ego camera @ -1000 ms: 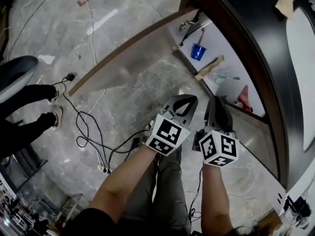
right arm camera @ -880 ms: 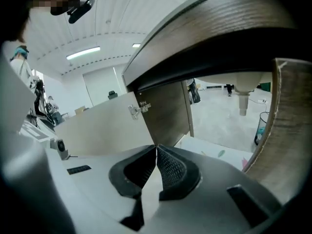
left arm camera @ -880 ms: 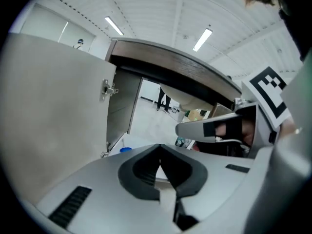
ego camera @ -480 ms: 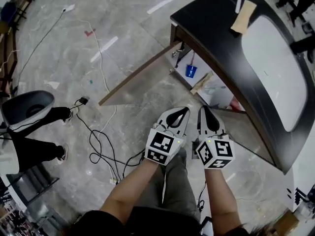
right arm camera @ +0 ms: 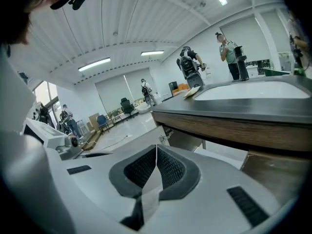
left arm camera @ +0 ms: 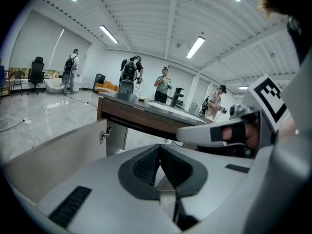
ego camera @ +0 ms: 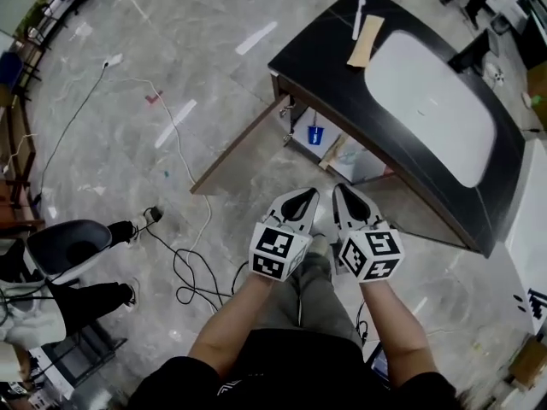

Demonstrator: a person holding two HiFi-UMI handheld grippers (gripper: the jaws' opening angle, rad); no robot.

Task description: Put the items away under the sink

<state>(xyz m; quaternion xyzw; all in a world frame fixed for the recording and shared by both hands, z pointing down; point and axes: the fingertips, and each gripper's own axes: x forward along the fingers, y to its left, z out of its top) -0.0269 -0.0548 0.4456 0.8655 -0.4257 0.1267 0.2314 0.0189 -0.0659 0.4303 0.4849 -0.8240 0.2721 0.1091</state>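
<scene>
In the head view the dark sink counter (ego camera: 342,75) with its white basin (ego camera: 432,105) stands ahead, its cabinet door (ego camera: 235,156) swung open. Inside the cabinet I see a blue cup (ego camera: 315,135) and a wooden brush (ego camera: 332,151). My left gripper (ego camera: 301,200) and right gripper (ego camera: 344,197) are side by side, well back from the cabinet, both shut with nothing in them. The left gripper view shows the shut left gripper (left arm camera: 160,150) aimed at the counter (left arm camera: 146,112). Over the shut right gripper (right arm camera: 156,151) the counter edge (right arm camera: 234,113) shows.
A tan cloth (ego camera: 365,41) and a white stick (ego camera: 359,20) lie on the counter. Cables (ego camera: 184,263) trail over the grey floor at the left, near a seated person's legs (ego camera: 94,301) and a chair (ego camera: 64,248). Several people stand in the background of both gripper views.
The view has pulled up and back from the cabinet: the counter and basin now show whole. Both grippers stay shut, side by side.
</scene>
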